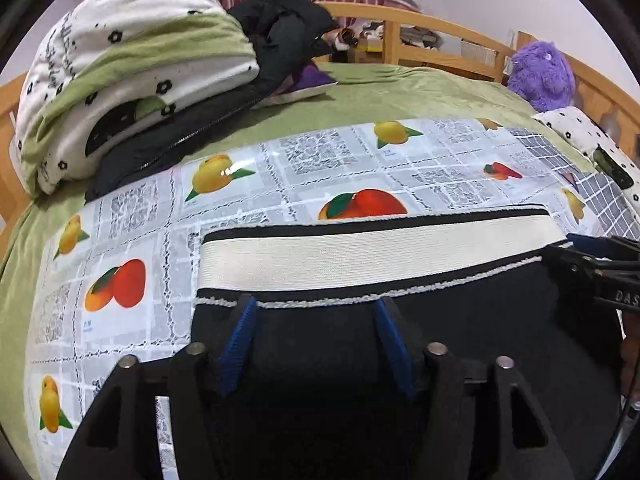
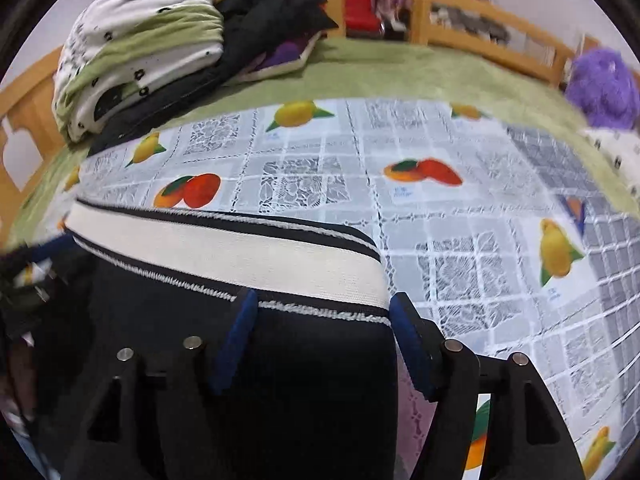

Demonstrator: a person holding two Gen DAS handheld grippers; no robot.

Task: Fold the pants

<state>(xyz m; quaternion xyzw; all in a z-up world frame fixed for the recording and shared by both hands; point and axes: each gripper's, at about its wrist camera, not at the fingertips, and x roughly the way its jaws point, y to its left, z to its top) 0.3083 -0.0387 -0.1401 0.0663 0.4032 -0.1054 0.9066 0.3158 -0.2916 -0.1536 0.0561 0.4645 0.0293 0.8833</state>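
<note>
Black pants point(image 1: 460, 328) with a wide cream waistband point(image 1: 360, 258) lie flat on a fruit-print plastic cloth point(image 1: 132, 216) on the bed. My left gripper point(image 1: 314, 304) is open, its blue-padded fingers just above the black fabric below the waistband's left half. My right gripper point(image 2: 322, 300) is open over the pants point(image 2: 312, 360) at the waistband's point(image 2: 224, 256) right end, its right finger past the pants' edge. The right gripper also shows at the right edge of the left wrist view point(image 1: 600, 264).
A pile of green and white bedding point(image 1: 132, 60) and a black jacket point(image 1: 280, 32) sit at the back left. A purple plush toy point(image 1: 540, 76) sits at the back right by the wooden bed rail point(image 1: 432, 20). A green sheet point(image 1: 400, 92) surrounds the cloth.
</note>
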